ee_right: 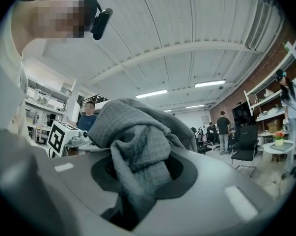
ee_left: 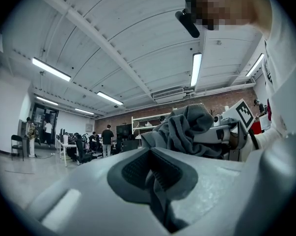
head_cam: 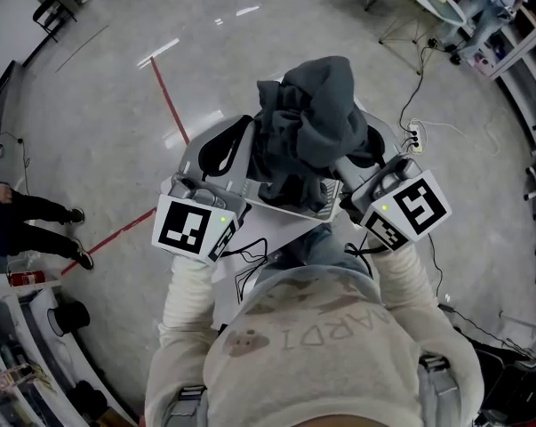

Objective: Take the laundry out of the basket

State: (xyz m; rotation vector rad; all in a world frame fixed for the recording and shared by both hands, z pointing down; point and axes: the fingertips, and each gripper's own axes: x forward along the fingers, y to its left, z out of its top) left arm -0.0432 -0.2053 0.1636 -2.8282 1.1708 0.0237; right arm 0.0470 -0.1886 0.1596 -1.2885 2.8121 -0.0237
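A dark grey garment is bunched up and held in the air between both grippers, above the white laundry basket. My left gripper is shut on a fold of it; in the left gripper view the dark cloth is pinched in the slot between the jaws. My right gripper is shut on the other side; the right gripper view shows grey waffle cloth bulging out over its closed jaws. Each gripper's marker cube shows in the other's view, the right cube and the left cube.
The basket stands on a grey floor crossed by red tape. A person's legs are at the left, beside shelves. A power strip with cables lies to the right. Desks, people and an office chair are farther off.
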